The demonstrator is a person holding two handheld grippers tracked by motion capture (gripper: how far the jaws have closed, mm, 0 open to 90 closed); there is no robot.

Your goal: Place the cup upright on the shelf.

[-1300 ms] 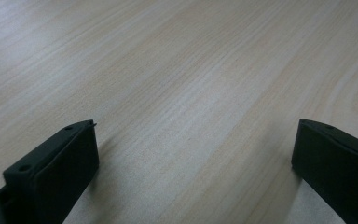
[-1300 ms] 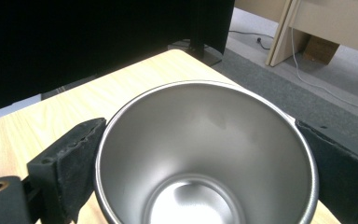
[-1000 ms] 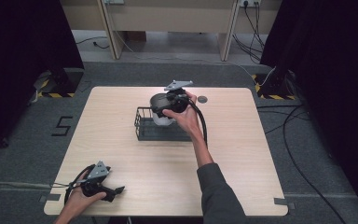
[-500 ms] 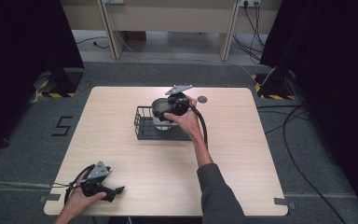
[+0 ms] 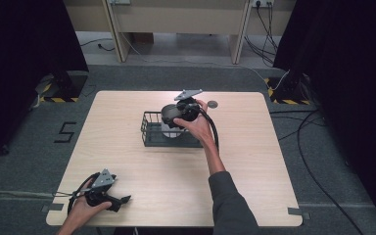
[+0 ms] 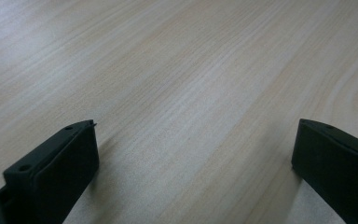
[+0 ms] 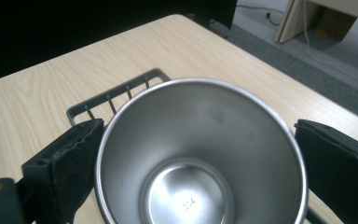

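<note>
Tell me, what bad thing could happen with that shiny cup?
The steel cup sits between the right gripper's wide jaws, above the wire basket. The left jaw touches its rim, but the right one seems slightly off it, so the smooth cup might slip or tip. Its bottom could also catch the basket's wires. The left gripper rests open on the table, far from helping.

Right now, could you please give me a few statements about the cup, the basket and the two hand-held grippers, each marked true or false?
1. The steel cup is empty. True.
2. The cup sits between the jaws of the right hand-held gripper. True.
3. The left hand-held gripper holds a spoon. False: it is open over bare table.
4. The wire basket lies on the floor. False: it stands on the table.
5. The left hand-held gripper is near the table's front edge. True.
</note>
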